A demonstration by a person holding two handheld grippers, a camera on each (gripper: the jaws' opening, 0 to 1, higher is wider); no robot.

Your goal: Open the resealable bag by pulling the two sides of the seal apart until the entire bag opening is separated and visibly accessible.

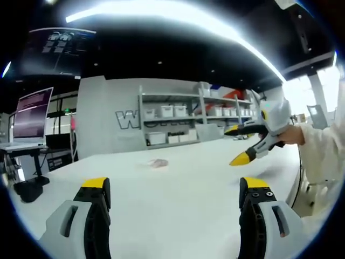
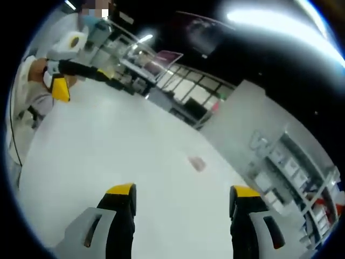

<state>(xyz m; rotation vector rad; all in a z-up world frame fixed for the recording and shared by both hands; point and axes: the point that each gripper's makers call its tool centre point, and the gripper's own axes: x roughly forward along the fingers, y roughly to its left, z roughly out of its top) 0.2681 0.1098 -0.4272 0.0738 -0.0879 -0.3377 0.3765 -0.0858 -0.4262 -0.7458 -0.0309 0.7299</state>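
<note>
A small clear resealable bag [image 1: 158, 162] with something pinkish inside lies flat on the white table [image 1: 178, 189], far ahead of both grippers. My left gripper [image 1: 175, 189] is open above the table's near part, nothing between its yellow-tipped jaws. In the left gripper view the right gripper [image 1: 241, 144] comes in from the right, held by a person in a white sleeve, jaws apart. In the right gripper view the bag [image 2: 197, 162] lies beyond my open right gripper [image 2: 183, 190], and the left gripper [image 2: 81, 81] shows at the upper left.
Shelving [image 1: 188, 116] with white bins stands against a grey wall behind the table. A monitor on a stand [image 1: 32, 116] sits off the table's left side. A cable [image 2: 13, 129] hangs along the person's side. The table edge [image 1: 48, 170] runs close on the left.
</note>
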